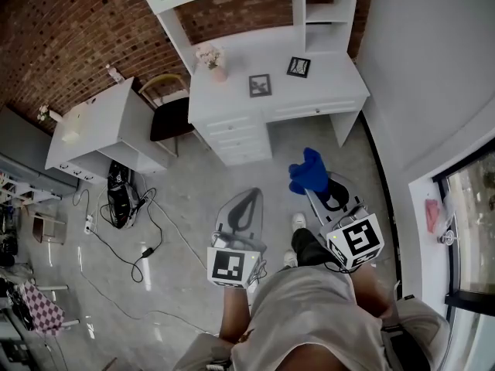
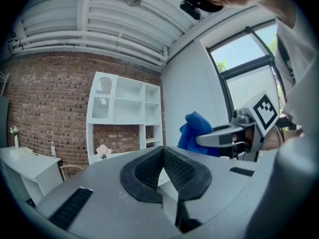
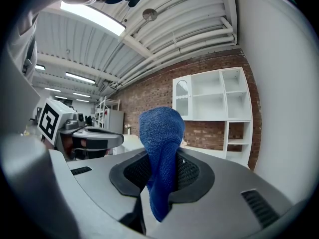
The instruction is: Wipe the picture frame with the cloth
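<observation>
The cloth [image 3: 160, 133] sat pinched in the right gripper's [image 3: 160, 171] closed jaws, bunched up above them. The left gripper [image 2: 163, 169] was closed on nothing. The picture frame [image 1: 260, 85] stood on the desk [image 1: 232, 97], well ahead of both.

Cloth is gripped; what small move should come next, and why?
Probably step toward the desk: the right gripper clamps the cloth, the left gripper is shut and empty, but both frames stand on the desk, far out of reach.
</observation>
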`<state>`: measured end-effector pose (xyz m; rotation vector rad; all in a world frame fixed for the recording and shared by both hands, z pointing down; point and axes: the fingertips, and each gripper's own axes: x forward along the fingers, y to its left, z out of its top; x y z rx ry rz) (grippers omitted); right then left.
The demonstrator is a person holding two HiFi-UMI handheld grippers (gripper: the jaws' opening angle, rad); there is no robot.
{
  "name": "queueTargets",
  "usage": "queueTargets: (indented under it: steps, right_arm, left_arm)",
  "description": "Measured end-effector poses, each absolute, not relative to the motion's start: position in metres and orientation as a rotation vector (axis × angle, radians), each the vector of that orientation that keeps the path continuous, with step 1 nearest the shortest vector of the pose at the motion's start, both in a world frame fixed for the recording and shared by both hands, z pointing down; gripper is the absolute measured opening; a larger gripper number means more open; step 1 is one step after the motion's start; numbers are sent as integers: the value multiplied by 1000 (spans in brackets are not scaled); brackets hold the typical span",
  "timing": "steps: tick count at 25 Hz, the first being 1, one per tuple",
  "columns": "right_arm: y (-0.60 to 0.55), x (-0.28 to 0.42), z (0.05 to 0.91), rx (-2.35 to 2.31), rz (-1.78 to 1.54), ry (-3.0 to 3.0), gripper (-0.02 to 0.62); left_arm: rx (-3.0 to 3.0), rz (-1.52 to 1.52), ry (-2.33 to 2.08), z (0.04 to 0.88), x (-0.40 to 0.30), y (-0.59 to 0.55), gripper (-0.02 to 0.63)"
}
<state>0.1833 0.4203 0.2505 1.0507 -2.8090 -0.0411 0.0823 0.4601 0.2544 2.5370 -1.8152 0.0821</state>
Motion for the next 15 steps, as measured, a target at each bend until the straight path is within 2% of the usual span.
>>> queueTargets:
  steps: [15]
  right_arm:
    - [334,156,261,971,16,-2851,91]
  left_arm:
    - [2472,134,-1871,263,59,380,3]
